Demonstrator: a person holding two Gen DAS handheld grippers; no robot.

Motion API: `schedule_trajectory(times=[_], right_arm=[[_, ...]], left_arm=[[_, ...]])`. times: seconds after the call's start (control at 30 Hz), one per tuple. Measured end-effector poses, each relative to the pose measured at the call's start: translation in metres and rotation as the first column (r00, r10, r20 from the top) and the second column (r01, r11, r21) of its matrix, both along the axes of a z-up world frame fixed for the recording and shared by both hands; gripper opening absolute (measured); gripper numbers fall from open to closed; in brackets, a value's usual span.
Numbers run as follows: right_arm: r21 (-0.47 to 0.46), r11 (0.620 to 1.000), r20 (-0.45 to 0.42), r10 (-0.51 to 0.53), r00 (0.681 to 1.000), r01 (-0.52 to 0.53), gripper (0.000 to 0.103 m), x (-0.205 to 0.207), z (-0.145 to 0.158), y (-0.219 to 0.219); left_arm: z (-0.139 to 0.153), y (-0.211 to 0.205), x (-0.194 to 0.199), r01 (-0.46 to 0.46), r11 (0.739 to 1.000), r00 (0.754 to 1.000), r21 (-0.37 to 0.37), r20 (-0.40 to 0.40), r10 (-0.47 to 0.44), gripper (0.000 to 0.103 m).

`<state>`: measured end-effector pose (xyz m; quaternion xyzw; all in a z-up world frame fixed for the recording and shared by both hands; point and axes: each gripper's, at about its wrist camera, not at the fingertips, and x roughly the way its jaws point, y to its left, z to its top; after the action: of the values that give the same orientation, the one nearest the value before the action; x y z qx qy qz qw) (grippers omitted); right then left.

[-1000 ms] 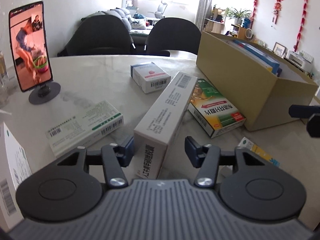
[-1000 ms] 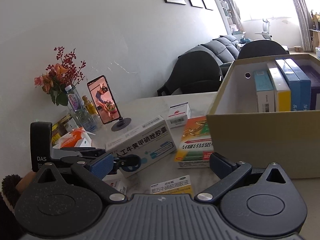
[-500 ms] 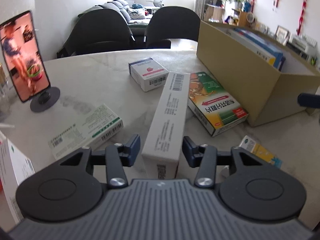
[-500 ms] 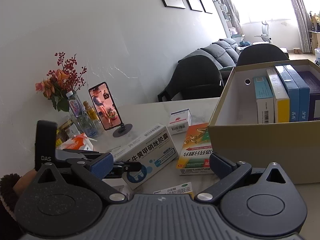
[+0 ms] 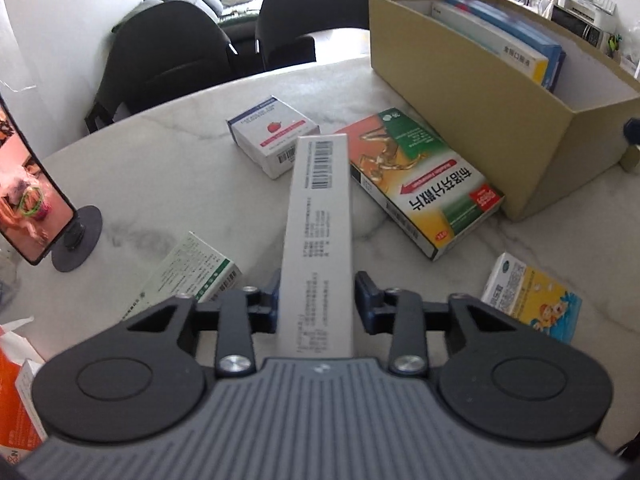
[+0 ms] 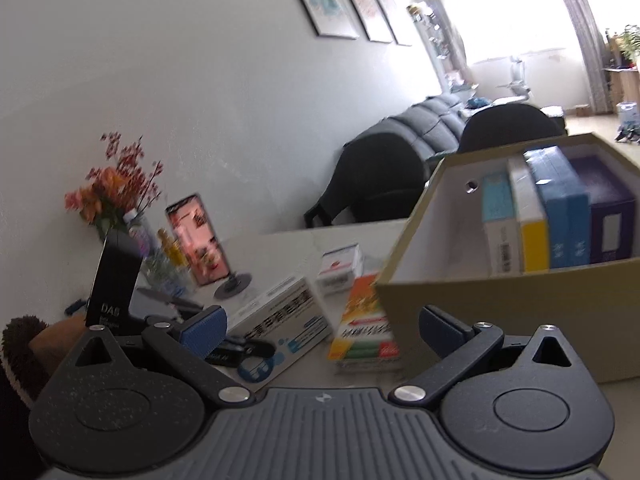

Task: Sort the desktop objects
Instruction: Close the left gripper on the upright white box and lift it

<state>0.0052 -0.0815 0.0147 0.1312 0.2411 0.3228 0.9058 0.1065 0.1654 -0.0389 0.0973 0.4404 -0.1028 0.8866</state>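
Observation:
A long white medicine box (image 5: 320,216) lies lengthwise between the fingers of my left gripper (image 5: 316,304), which is shut on its near end. From the right wrist view the same box (image 6: 280,312) shows its blue-printed face beside the left gripper. My right gripper (image 6: 322,324) is open and holds nothing. It hovers in front of the brown cardboard box (image 6: 500,304), where several boxes stand upright. On the marble table lie a green-and-orange box (image 5: 424,184), a small white box with a red fruit (image 5: 272,136), a green-and-white box (image 5: 192,276) and a yellow-and-blue box (image 5: 532,300).
The cardboard box (image 5: 480,120) takes up the table's right side. A phone on a round stand (image 5: 28,200) is at the left, with an orange packet (image 5: 16,380) nearer me. Flowers and bottles (image 6: 112,184) stand by the wall. Two black chairs (image 5: 168,56) sit behind the table.
My left gripper's fingers have gone from wide apart to shut on the long white box, which now points straight ahead. The right gripper has risen and tilted a little.

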Motion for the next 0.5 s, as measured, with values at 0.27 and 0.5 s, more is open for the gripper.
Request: schedule_trajectory(times=[0.27,0.5], right_arm=[[0.024,0.999,0.028,-0.027,0.999,0.026,0.103,0.008,0.004,-0.024],[0.046,0.998,0.054,-0.050,0.997,0.047,0.103,0.015,0.008,-0.045]], left_arm=[[-0.001,-0.008,0.004,-0.036,0.999,0.999,0.017,-0.006,0.036,0.027],[0.007,0.003,0.004,-0.143,0.988,0.989,-0.049,0.022,0.144,0.027]])
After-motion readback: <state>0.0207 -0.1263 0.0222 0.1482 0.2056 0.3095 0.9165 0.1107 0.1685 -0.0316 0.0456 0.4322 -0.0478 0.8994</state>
